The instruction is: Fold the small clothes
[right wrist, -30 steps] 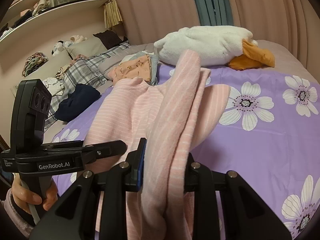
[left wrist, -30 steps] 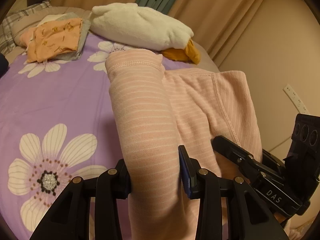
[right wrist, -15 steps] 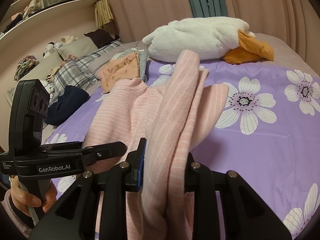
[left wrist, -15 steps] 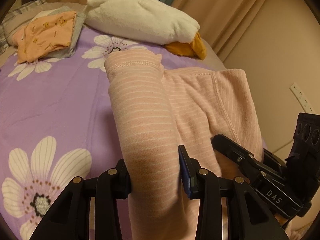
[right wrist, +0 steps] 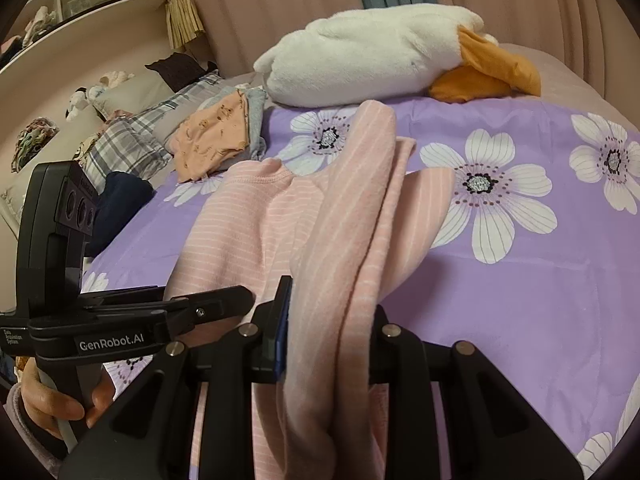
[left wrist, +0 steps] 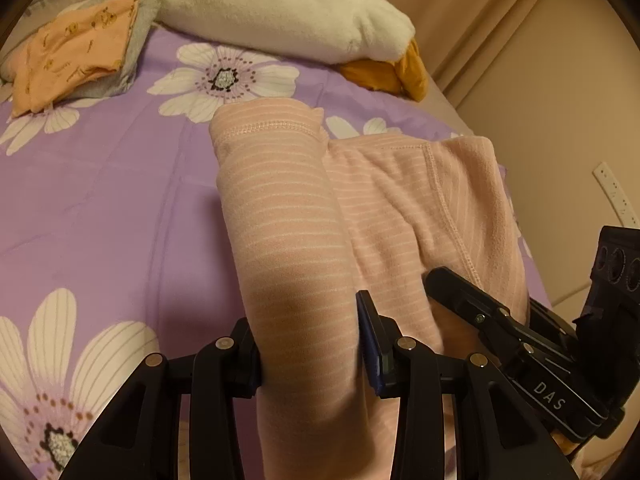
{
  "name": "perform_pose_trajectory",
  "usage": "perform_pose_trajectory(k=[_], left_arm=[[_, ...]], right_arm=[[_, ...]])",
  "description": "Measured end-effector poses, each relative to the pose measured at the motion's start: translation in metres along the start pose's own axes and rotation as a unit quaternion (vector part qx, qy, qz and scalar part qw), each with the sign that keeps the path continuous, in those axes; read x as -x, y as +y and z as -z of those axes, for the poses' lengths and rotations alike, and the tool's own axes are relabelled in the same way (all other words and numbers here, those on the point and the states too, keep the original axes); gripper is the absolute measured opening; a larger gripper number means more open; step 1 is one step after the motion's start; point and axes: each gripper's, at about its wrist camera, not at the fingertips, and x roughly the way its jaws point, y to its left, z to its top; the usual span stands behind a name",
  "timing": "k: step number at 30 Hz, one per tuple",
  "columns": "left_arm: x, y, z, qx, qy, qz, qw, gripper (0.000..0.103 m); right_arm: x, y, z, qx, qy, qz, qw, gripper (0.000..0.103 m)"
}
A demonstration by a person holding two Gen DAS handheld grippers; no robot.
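A pink garment with thin white stripes [left wrist: 288, 216] hangs between both grippers above the purple flowered bedspread [left wrist: 100, 216]. My left gripper [left wrist: 310, 344] is shut on one bunched edge of it. My right gripper [right wrist: 328, 336] is shut on another bunched edge of the garment [right wrist: 344, 216]. The rest of the cloth drapes between them onto the bed. Each gripper shows in the other's view, the right one [left wrist: 520, 340] at lower right and the left one [right wrist: 132, 320] at lower left, held by a hand.
A white plush duck with an orange beak [left wrist: 288, 8] lies at the head of the bed. A folded orange and grey pile [left wrist: 76, 48] sits to its left. Plaid pillows [right wrist: 132, 136], a dark cloth [right wrist: 120, 204] and shelves [right wrist: 60, 8] are at the left. A wall [left wrist: 560, 100] is at the right.
Both grippers have carried the garment forward across the bed, toward the plush duck and the folded pile. Both holds are unchanged.
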Motion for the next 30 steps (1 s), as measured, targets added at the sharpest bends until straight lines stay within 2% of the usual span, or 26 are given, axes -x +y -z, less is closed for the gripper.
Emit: perform_pose_trajectory(k=[15, 30], left_arm=[[-0.034, 0.009, 0.000, 0.006, 0.037, -0.009, 0.9993, 0.038], [-0.048, 0.008, -0.001, 0.008, 0.055, -0.018, 0.9983, 0.038]], right_arm=[[-0.030, -0.019, 0.010, -0.020, 0.030, 0.007, 0.999, 0.026], [-0.044, -0.029, 0.018, -0.033, 0.048, 0.009, 0.998, 0.026]])
